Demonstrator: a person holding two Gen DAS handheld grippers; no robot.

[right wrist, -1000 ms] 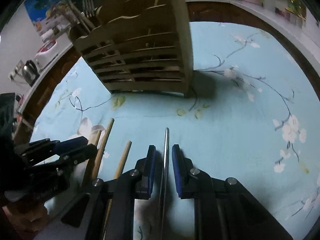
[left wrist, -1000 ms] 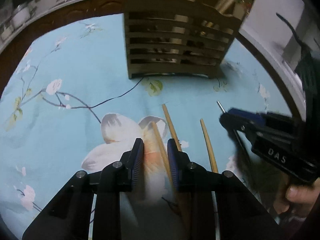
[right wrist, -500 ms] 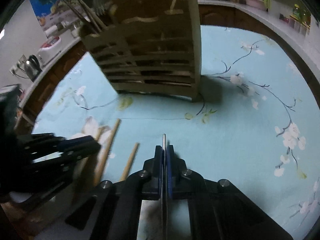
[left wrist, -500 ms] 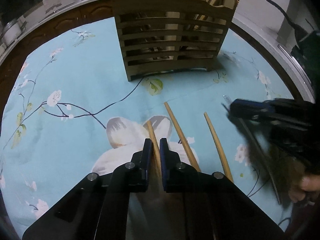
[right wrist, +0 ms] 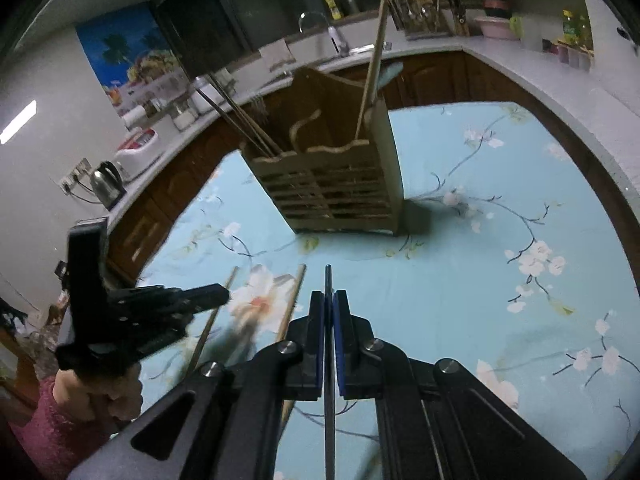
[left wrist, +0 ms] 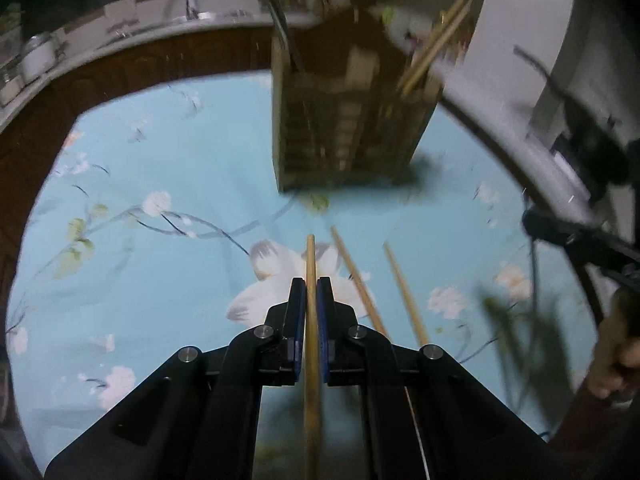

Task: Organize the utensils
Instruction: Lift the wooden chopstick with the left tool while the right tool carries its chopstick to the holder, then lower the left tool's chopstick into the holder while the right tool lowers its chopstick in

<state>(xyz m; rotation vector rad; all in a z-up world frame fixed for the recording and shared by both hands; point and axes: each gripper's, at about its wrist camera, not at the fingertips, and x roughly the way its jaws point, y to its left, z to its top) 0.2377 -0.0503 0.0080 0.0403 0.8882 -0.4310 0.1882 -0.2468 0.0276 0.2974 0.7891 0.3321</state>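
The left gripper (left wrist: pixel 311 286) has its fingers clamped on a wooden chopstick (left wrist: pixel 311 360); the right gripper (right wrist: pixel 329 300) has its clamped on a dark metal chopstick (right wrist: pixel 329 400). Two wooden chopsticks (left wrist: pixel 404 292) lie on the counter (left wrist: pixel 180 280), the slatted holder (right wrist: pixel 332 188) beyond.

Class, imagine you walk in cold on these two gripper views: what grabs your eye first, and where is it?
Up front, each set of jaws is shut on one stick: the left gripper on a wooden chopstick, the right gripper on a dark metal chopstick. Behind them a slatted wooden utensil holder stands on the pale blue floral tablecloth, where two more wooden chopsticks lie loose.
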